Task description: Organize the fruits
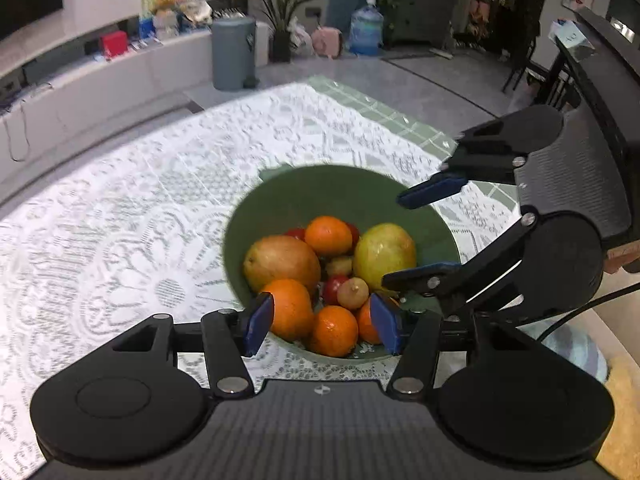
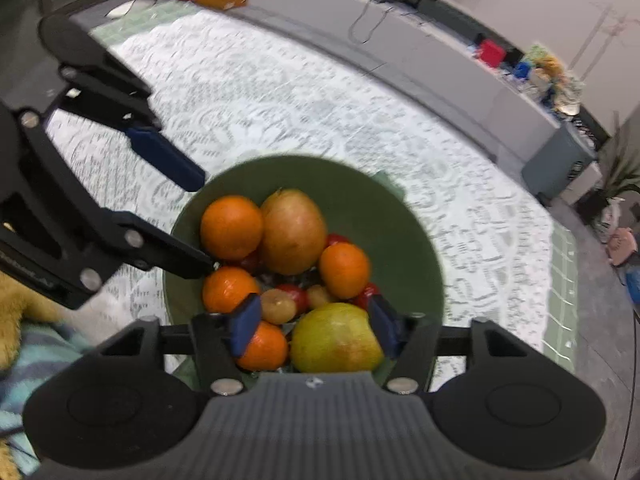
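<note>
Sitting on a white lace tablecloth, a deep green bowl holds a heap of fruit. Both hand-held grippers hover over its rim from different sides, and neither grips anything.

The left gripper has its blue-padded jaws spread wide, framing the near edge of the bowl. Between them lie three small oranges, the largest just beside the left pad. The right gripper is likewise spread apart above the rim on its own side, with a yellow-green mango lying directly between its pads, though not clamped. Seen from the left wrist, that same mango stands fairly upright, its long axis running up toward the far rim. A second, browner mango lies with its long axis roughly level across that view.

Small red fruits and tan, lychee-like ones fill the gaps in the middle of the heap; motion blur makes their exact kind hard to tell. One more orange rests at the back of the pile.

Each gripper appears in the other's camera, reaching over the bowl's rim and partly hiding it. Beyond the table stand a grey bin, a potted plant, a blue water jug and a long low white shelf cluttered with small items.
</note>
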`<action>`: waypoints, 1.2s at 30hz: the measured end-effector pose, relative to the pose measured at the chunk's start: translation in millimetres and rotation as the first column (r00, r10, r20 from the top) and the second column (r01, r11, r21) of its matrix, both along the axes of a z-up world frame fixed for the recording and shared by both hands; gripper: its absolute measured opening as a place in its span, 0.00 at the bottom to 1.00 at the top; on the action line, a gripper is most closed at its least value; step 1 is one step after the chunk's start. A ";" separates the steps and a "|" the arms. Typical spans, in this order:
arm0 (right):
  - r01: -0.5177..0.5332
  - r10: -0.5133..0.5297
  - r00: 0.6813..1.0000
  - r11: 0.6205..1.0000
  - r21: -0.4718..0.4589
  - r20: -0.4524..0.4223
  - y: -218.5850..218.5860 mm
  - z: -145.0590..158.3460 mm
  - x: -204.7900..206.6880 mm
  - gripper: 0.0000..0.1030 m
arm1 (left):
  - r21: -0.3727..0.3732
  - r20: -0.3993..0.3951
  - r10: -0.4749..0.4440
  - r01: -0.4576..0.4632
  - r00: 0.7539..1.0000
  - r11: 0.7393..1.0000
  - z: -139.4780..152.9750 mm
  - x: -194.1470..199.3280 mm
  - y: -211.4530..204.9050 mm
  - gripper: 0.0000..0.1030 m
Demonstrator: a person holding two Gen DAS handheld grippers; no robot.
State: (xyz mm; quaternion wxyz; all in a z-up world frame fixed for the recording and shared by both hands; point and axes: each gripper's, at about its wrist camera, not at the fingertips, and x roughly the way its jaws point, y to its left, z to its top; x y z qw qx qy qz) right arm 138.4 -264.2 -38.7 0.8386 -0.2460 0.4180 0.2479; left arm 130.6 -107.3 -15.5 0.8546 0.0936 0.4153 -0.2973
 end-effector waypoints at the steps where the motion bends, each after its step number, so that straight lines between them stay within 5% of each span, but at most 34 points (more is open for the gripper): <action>1: 0.016 -0.016 1.000 1.000 0.013 0.009 -1.0 4.8 -1.9 0.62 | -0.001 0.014 0.014 -0.014 1.000 1.000 4.7 -3.6 3.0 0.63; 10: 0.161 -0.188 0.978 0.955 0.249 0.087 2.4 52.1 -35.9 0.76 | -0.026 0.138 0.144 -0.142 0.980 0.990 47.7 -44.0 34.0 0.64; 21: 0.244 -0.364 0.922 0.815 0.526 0.136 24.4 74.4 -102.9 0.80 | -0.082 0.201 0.333 -0.323 0.921 0.943 79.4 -102.1 73.2 0.69; 28: 0.303 -0.493 0.847 0.753 0.584 0.197 34.9 69.4 -146.6 0.83 | -0.139 0.282 0.439 -0.417 0.853 0.898 71.1 -132.7 82.0 0.72; 36: 0.386 -0.583 0.760 0.761 0.522 0.287 51.0 46.3 -175.1 0.90 | -0.115 0.311 0.454 -0.441 0.835 0.890 40.8 -142.5 76.3 0.72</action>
